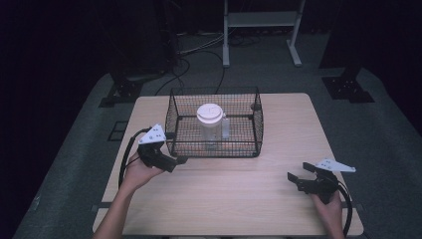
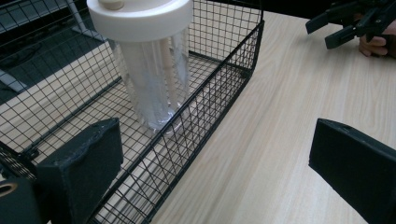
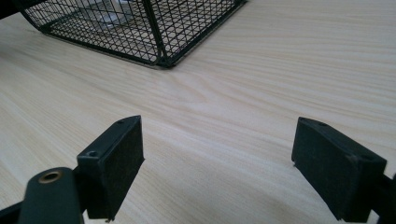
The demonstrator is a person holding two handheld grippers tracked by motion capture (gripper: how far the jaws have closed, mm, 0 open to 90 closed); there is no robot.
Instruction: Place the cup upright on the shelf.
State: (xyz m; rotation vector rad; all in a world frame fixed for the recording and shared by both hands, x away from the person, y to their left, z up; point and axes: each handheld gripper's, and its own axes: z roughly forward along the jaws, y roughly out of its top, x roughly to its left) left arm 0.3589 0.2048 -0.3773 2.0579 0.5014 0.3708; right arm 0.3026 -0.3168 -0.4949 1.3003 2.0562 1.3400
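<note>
A black wire basket stands on the middle of the wooden table. Inside it a clear tumbler with a white lid stands upright. My left gripper is open at the basket's front left corner, empty. In the left gripper view the tumbler rises behind the basket's mesh, and the wide-apart jaws of the left gripper straddle the front wall. My right gripper rests open near the table's front right, holding nothing. The right gripper faces bare wood, with the basket's corner farther off.
Beyond the table a grey metal frame stands on the floor among cables. Black stand bases sit at both far corners. The right gripper and its hand show far off in the left gripper view.
</note>
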